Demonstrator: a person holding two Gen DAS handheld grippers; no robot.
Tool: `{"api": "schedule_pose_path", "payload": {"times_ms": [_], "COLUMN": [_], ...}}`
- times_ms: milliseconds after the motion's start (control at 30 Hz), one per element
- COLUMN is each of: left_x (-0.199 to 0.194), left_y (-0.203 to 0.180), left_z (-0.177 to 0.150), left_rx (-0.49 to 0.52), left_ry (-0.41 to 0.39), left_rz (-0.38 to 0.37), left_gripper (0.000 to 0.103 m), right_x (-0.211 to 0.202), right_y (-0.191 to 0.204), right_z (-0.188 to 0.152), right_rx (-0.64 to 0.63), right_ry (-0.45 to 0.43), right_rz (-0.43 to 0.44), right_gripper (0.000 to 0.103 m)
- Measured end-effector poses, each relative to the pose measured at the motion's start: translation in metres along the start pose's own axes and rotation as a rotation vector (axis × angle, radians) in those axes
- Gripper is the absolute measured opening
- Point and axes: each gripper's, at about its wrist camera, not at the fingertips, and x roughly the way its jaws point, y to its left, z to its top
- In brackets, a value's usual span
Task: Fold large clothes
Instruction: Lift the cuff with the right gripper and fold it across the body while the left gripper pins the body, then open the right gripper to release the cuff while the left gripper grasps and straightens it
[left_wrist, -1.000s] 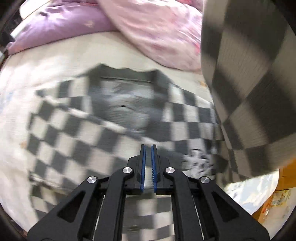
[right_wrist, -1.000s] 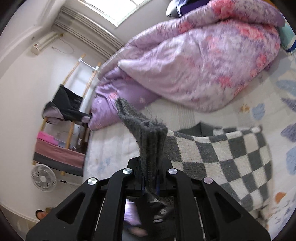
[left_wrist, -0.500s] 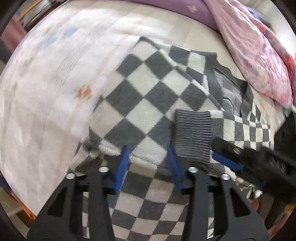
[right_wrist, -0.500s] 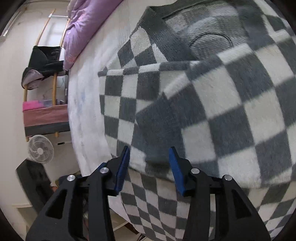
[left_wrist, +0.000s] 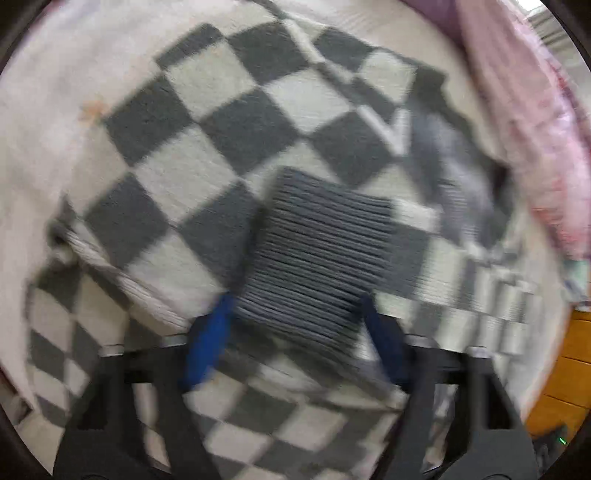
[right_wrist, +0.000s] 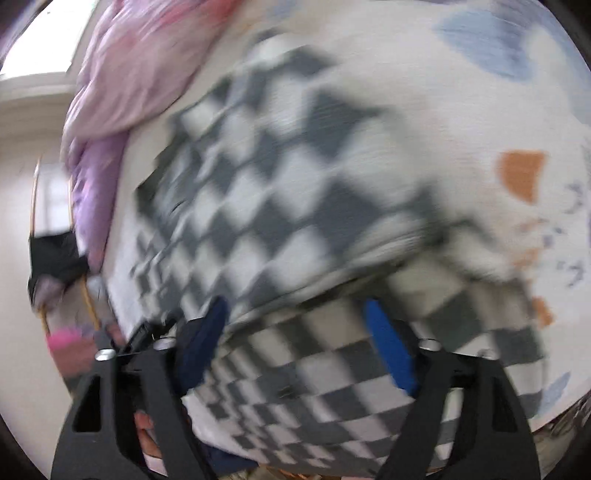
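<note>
A grey-and-white checkered sweater (left_wrist: 229, 122) lies spread on the bed, with one sleeve folded across its body. That sleeve's ribbed grey cuff (left_wrist: 317, 254) rests flat on the sweater. My left gripper (left_wrist: 295, 310) points down just over the cuff, open, its blue pads standing either side of the cuff's near end without pressing it. In the blurred right wrist view the sweater (right_wrist: 280, 206) fills the middle. My right gripper (right_wrist: 295, 314) hovers at a folded edge of it, and its jaws are opening with nothing gripped.
A pink and purple quilt (left_wrist: 535, 122) (right_wrist: 136, 70) is heaped along the far side of the bed. The white sheet (right_wrist: 461, 92) has blue and orange prints. Orange wooden furniture (left_wrist: 569, 373) stands beside the bed. A rack with a dark garment (right_wrist: 55, 254) is by the wall.
Both grippers went from shut to open and sank toward the sweater. The right one let go of the grey cuff, which now lies on the sweater. The left gripper moved over the cuff.
</note>
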Motion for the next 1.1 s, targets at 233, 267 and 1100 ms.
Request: {"api": "schedule_pose_path", "payload": {"times_ms": [233,267,1100], "left_x": [-0.029,-0.032,-0.029], "left_y": [-0.008,-0.011,-0.055], "left_z": [-0.005,-0.007,0.026], "left_rx": [0.037,0.056,0.291], "left_ry": [-0.056,-0.072,-0.082], "left_rz": [0.029,0.051,0.170], "left_gripper": [0.019,0.019,0.014], "right_x": [0.014,0.014,0.032], "right_y": [-0.048,-0.042,0.032], "right_z": [0.022,0.020,0.092], "right_rx": [0.206,0.185,-0.181], "right_ry": [-0.011,-0.017,-0.083], "right_rz": [0.087,0.058,-0.419], "right_gripper": [0.009,0.009,0.000]}}
